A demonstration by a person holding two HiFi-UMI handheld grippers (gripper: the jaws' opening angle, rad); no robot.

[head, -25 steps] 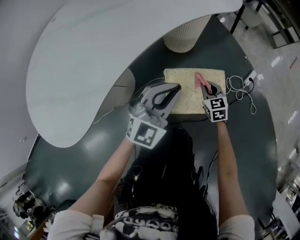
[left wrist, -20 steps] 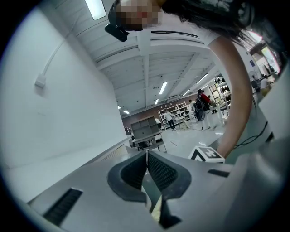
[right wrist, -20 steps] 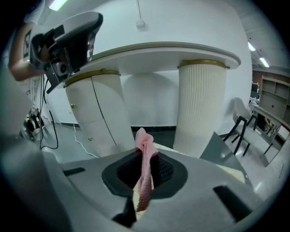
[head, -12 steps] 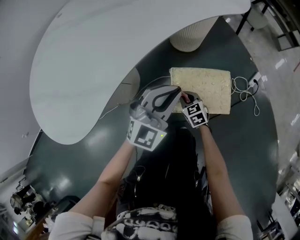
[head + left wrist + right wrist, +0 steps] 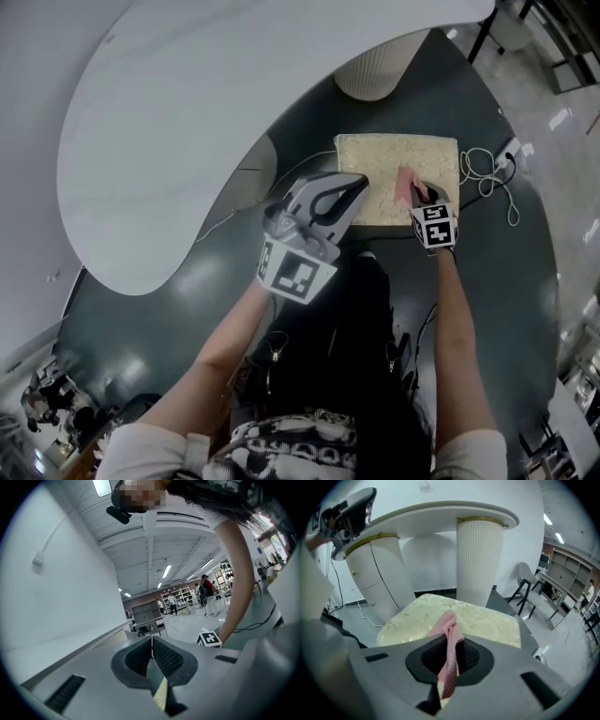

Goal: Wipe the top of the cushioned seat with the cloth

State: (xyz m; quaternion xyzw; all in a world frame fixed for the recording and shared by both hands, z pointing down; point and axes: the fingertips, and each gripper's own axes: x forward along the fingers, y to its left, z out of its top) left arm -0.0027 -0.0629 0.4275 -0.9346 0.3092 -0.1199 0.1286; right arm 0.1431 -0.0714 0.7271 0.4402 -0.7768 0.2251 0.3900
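A cream, gold-patterned cushioned seat (image 5: 398,178) (image 5: 459,616) stands on the dark floor under the white table's curve. My right gripper (image 5: 416,194) (image 5: 449,641) is shut on a pink cloth (image 5: 406,184) (image 5: 448,639), whose free end lies on the seat's near right part. My left gripper (image 5: 352,184) (image 5: 152,652) hangs raised over the seat's near left corner, shut with nothing between its jaws, pointing out across the room.
A big curved white table (image 5: 225,103) fills the left. Its ribbed white pillar (image 5: 375,70) (image 5: 477,559) stands just behind the seat. A white cable (image 5: 492,178) coils on the floor at the seat's right. Black chairs (image 5: 532,597) stand further right.
My right gripper swept the pink cloth from the seat's right part to its near left corner, then back to the right. The left gripper has hardly moved.
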